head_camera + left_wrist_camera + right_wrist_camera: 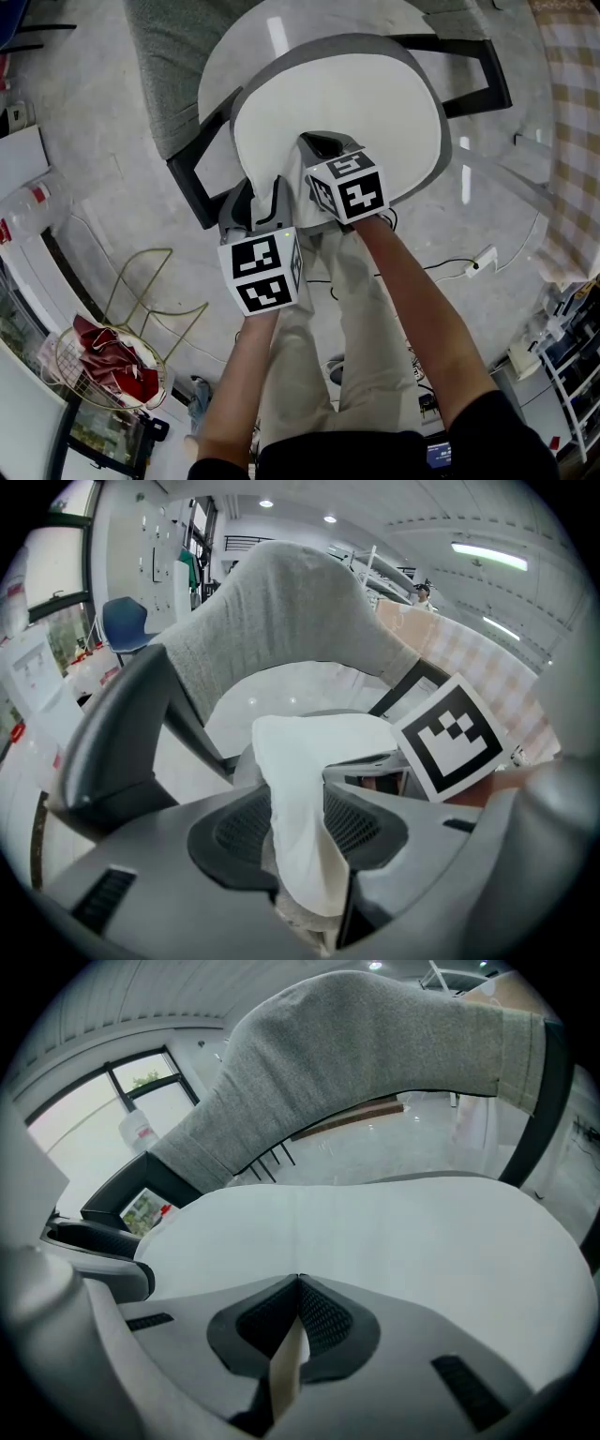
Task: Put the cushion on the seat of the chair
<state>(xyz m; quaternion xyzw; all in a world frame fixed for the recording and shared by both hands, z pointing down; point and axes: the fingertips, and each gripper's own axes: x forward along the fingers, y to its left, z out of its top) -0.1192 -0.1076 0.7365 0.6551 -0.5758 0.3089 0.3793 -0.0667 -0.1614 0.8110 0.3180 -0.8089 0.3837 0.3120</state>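
A round white cushion (347, 112) with a grey rim hangs just over the chair, held at its near edge by both grippers. My left gripper (261, 195) is shut on the cushion's left near edge, and white fabric (300, 799) is pinched and folded between its jaws. My right gripper (321, 152) is shut on the near edge further right, with the cushion (375, 1232) spreading flat beyond it. The chair has a white seat (234, 66), a grey fabric back (173, 75) and black armrests (197, 183). Most of the seat is hidden under the cushion.
A gold wire basket with red cloth (112, 361) stands on the floor at lower left. A checked cloth (572, 141) hangs at the right edge, and a power strip (480, 261) with cables lies on the floor. The person's legs (347, 309) are right below the grippers.
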